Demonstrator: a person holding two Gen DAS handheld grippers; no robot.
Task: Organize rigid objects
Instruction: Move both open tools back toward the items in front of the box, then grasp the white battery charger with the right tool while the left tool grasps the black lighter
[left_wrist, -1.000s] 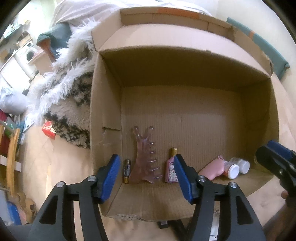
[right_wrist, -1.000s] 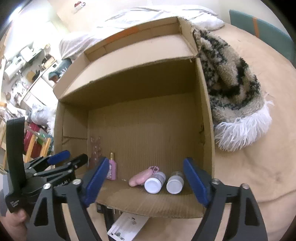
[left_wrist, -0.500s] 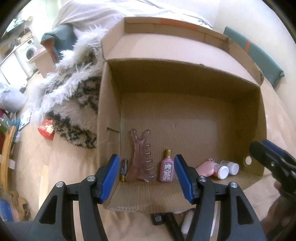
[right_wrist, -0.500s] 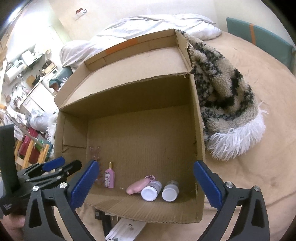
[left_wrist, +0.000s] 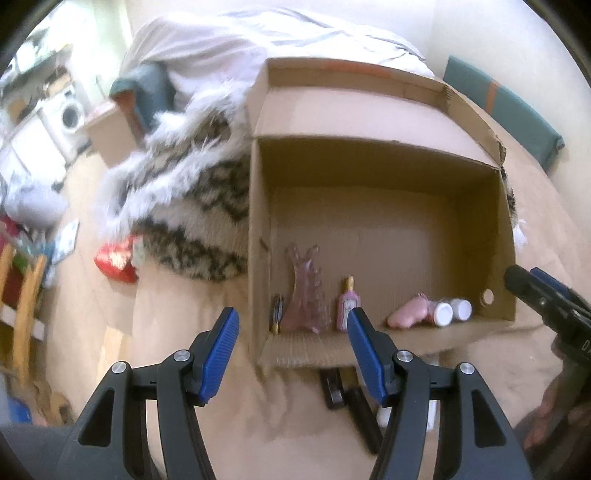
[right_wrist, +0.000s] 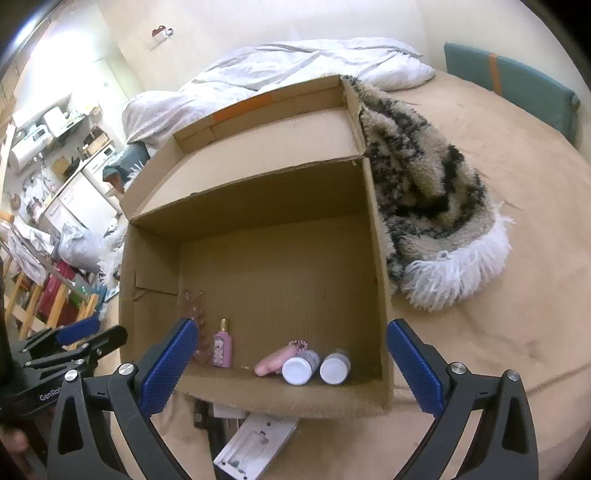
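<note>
Cardboard box (right_wrist: 376, 295) open-topped on a tan bed (right_wrist: 498, 221), fluffy patterned blanket (right_wrist: 424, 192) against its 3 o'clock wall. Along the near wall inside: pink hair claw (left_wrist: 304, 291) at 9 o'clock, beside it a battery (left_wrist: 277, 314), then upright pink perfume bottle (right_wrist: 222, 347), pink oblong item (right_wrist: 275, 360) and two white-capped jars (right_wrist: 299, 367) lying side by side toward 3 o'clock. Left gripper (left_wrist: 291, 350) above the near edge, jaws apart, empty. Right gripper (right_wrist: 291, 365) jaws just opened to full width, nothing between.
</note>
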